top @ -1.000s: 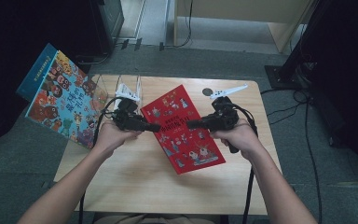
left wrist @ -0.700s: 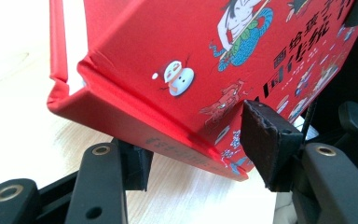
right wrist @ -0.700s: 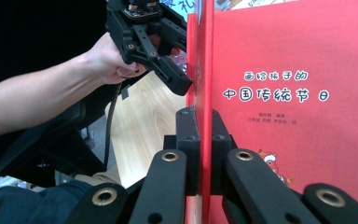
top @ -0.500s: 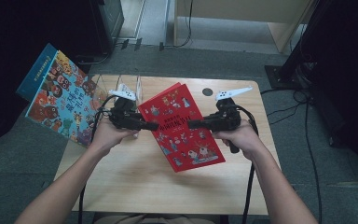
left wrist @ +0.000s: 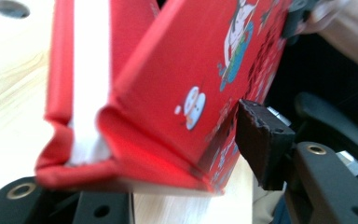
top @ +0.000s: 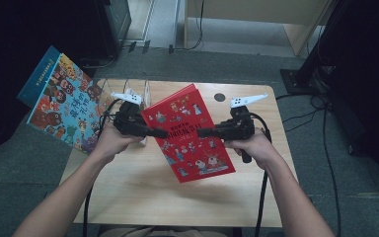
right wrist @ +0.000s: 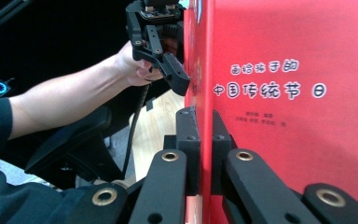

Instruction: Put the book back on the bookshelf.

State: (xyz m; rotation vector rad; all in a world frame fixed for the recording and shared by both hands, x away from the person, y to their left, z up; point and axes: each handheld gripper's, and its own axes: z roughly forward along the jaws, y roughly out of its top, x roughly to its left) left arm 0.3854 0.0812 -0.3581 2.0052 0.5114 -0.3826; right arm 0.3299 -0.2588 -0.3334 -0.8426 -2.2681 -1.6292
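The red picture book [top: 190,132] was held up above the wooden table [top: 128,192], tilted, with its illustrated cover facing upward in the high view. The right gripper [top: 205,132] pinched the book's right edge; in the right gripper view its two black jaws were pressed tight on the thin red board [right wrist: 279,116], one on each side. The left gripper [top: 160,133] reached in at the book's left edge. Its jaws had just been closing, with the book's corner [left wrist: 135,140] between them: in the left gripper view one pad stood just beside the printed cover, and whether it touched could not be told. The covers there splayed apart, showing white pages. A second, blue picture book [top: 61,106] lay off the table's left edge.
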